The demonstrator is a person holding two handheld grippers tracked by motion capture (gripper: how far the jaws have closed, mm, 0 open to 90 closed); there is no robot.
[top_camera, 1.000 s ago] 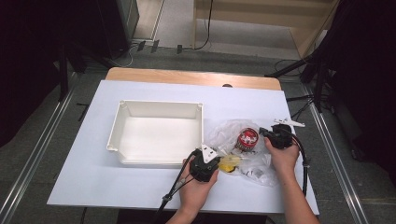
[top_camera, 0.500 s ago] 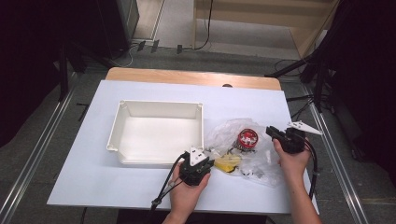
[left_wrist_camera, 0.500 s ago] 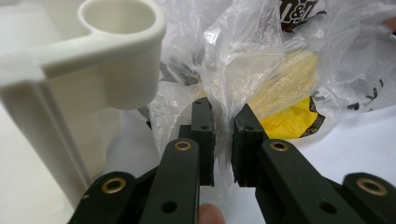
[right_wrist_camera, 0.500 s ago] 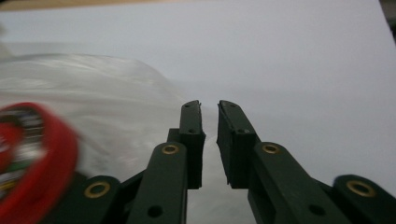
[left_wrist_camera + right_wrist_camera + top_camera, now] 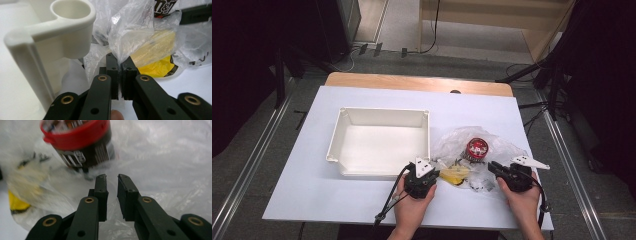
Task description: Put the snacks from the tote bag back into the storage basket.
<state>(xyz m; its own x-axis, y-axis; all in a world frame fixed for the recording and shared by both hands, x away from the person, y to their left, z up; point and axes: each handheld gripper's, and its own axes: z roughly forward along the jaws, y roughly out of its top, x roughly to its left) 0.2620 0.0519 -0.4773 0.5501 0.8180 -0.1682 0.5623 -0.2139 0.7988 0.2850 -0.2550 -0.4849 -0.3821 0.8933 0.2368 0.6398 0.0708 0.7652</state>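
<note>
Pinching a fold of the clear plastic bag with my left gripper, jaws clamped tight on the film, just right of the white tray. My right gripper hovers over the bag's right part, jaws slightly parted and empty, near the red-lidded tub inside
</note>
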